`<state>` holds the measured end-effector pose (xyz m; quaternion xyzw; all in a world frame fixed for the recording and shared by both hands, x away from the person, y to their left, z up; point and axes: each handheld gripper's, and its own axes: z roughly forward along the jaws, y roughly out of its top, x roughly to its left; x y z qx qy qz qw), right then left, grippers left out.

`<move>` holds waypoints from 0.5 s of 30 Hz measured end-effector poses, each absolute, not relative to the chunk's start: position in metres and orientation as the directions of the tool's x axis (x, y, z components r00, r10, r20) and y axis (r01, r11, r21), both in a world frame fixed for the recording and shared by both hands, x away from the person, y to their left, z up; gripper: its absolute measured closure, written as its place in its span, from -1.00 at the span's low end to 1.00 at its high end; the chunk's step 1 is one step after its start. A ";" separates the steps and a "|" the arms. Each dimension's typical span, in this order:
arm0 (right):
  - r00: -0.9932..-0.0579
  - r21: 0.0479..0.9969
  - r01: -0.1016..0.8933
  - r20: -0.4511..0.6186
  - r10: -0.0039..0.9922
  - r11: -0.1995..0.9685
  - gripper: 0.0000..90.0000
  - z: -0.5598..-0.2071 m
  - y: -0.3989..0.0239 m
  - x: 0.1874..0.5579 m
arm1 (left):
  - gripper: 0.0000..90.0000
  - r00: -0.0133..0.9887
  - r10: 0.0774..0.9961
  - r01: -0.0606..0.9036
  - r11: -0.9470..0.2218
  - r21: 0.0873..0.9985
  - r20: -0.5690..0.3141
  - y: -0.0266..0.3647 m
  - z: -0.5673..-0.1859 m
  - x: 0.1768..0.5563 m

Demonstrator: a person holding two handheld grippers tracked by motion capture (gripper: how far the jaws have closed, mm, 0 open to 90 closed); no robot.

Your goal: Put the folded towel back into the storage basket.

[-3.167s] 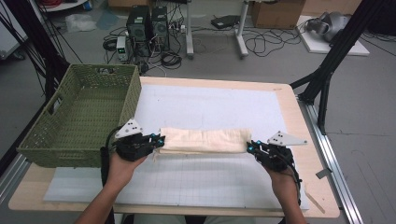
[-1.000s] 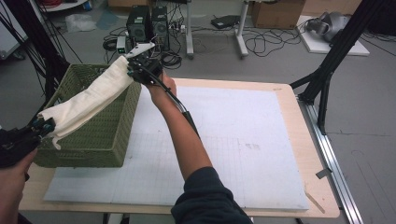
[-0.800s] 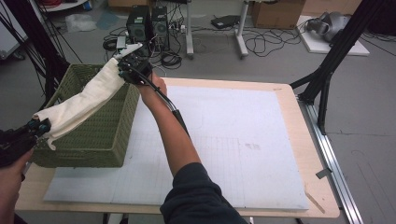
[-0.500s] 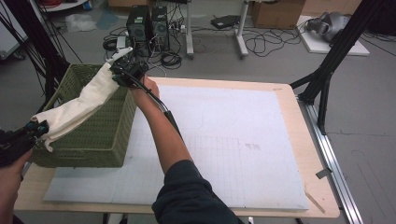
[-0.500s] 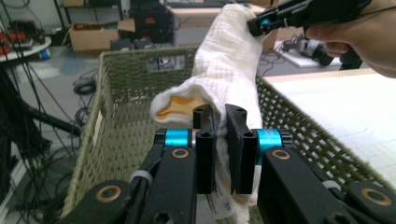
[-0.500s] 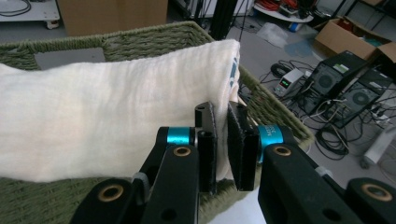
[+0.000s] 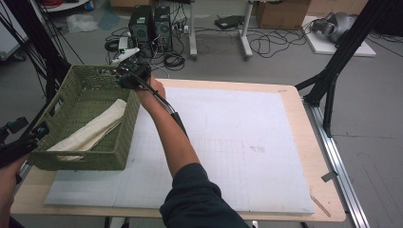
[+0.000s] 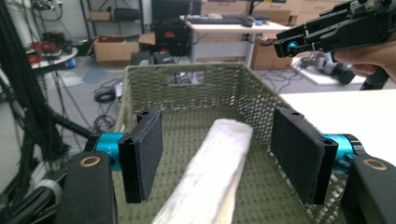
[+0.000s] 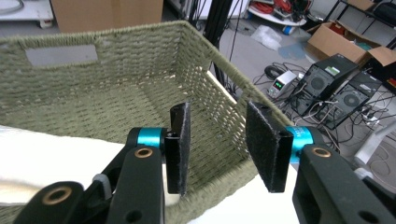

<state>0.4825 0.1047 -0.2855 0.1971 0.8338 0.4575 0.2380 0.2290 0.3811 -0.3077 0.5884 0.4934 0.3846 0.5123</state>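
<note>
Folded cloth (image 7: 90, 130) lies in green basket (image 7: 124, 137): placing done. Your left gripper (image 8: 224, 156) fingers just opened wide, cloth between, untouched. Right gripper (image 9: 219, 144) fingers just parted, empty. Left: withdraw both hands.

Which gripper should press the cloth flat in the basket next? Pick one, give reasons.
Left, probably. The left gripper, jaws just opened, straddles the near end of the cloth in the basket without touching it. The right gripper, also just opened with nothing between its jaws, hovers over the far corner.
</note>
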 end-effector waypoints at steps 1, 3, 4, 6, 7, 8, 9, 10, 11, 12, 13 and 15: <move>-0.812 0.862 0.110 -0.210 0.545 0.495 0.33 -0.284 0.099 0.482 | -0.25 0.227 0.972 0.178 0.018 0.984 -0.059 0.379 -0.307 0.230; -0.818 0.868 0.116 -0.192 0.542 0.483 0.28 -0.281 0.088 0.479 | -0.29 0.253 0.964 0.169 0.033 0.985 -0.076 0.373 -0.307 0.231; -0.823 0.869 0.112 -0.191 0.535 0.483 0.24 -0.280 0.082 0.478 | -0.33 0.262 0.962 0.167 0.037 0.985 -0.080 0.369 -0.306 0.232; -0.821 0.866 0.109 -0.198 0.535 0.488 0.14 -0.279 0.069 0.475 | -0.46 0.283 0.955 0.167 0.041 0.985 -0.088 0.361 -0.306 0.235; -0.824 0.866 0.116 -0.190 0.534 0.487 0.07 -0.280 0.062 0.474 | -0.47 0.301 0.949 0.165 0.045 0.985 -0.094 0.356 -0.306 0.236; -0.827 0.867 0.120 -0.182 0.532 0.483 0.01 -0.280 0.055 0.472 | -0.47 0.319 0.943 0.163 0.047 0.986 -0.098 0.352 -0.306 0.238; -0.827 0.870 0.125 -0.174 0.535 0.477 -0.05 -0.281 0.048 0.471 | -0.49 0.333 0.938 0.163 0.045 0.986 -0.097 0.347 -0.306 0.240; -0.829 0.872 0.136 -0.160 0.536 0.470 -0.08 -0.281 0.041 0.470 | -0.52 0.348 0.933 0.165 0.038 0.986 -0.094 0.342 -0.306 0.241; -0.830 0.873 0.139 -0.155 0.536 0.468 -0.11 -0.282 0.033 0.468 | -0.54 0.363 0.927 0.164 0.033 0.986 -0.091 0.337 -0.306 0.243; -0.827 0.872 0.144 -0.153 0.541 0.467 -0.14 -0.284 0.026 0.466 | -0.54 0.378 0.921 0.167 0.031 0.986 -0.092 0.332 -0.306 0.245; -0.826 0.873 0.146 -0.151 0.543 0.465 -0.18 -0.285 0.019 0.464 | -0.54 0.389 0.917 0.168 0.031 0.985 -0.095 0.327 -0.306 0.246; -0.821 0.878 0.160 -0.136 0.554 0.452 -0.26 -0.288 0.005 0.459 | -0.54 0.412 0.906 0.171 0.029 0.985 -0.098 0.316 -0.307 0.250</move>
